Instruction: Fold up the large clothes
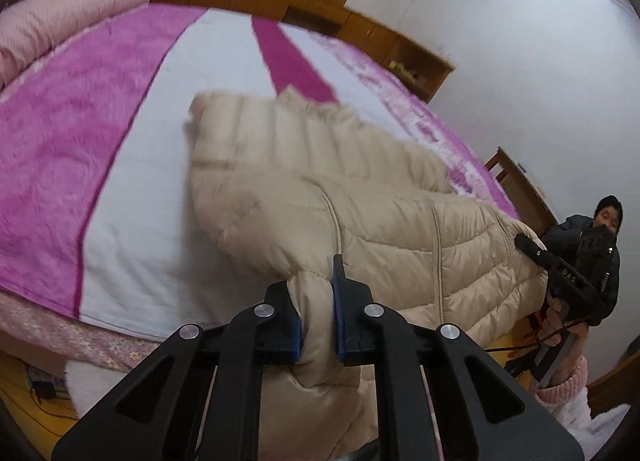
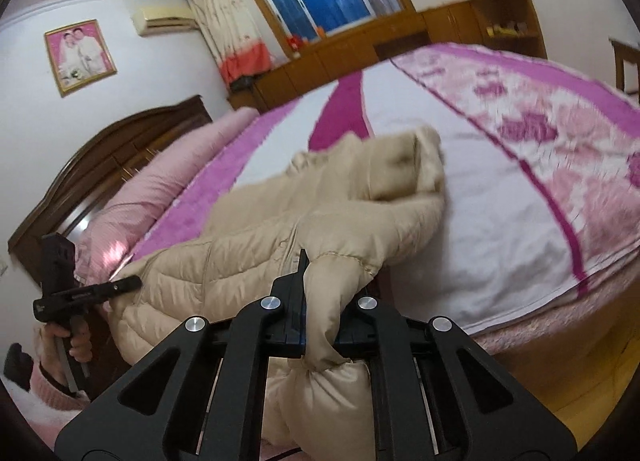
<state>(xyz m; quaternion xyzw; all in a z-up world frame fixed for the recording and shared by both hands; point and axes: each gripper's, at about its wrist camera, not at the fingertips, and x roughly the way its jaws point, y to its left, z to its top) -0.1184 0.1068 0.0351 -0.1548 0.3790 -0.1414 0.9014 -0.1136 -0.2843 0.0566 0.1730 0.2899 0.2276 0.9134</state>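
Left wrist view: left gripper (image 1: 318, 301) fingers clamp a fold of the beige jacket (image 1: 360, 197) at the near edge of the bed (image 1: 132, 189). Jacket lies across the bed, hem end hanging off. Right gripper (image 1: 532, 249) bites the jacket's far side.

Right wrist view: right gripper (image 2: 320, 301) fingers pinch jacket (image 2: 280, 221) fabric at the bed (image 2: 480, 201) edge. Left gripper (image 2: 128, 284) touches the jacket; grip unclear here.

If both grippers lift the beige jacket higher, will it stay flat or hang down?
The jacket probably sags: fabric already droops below the left gripper and right gripper. Its puffy quilting suggests it is light. The shiny shell may slip.
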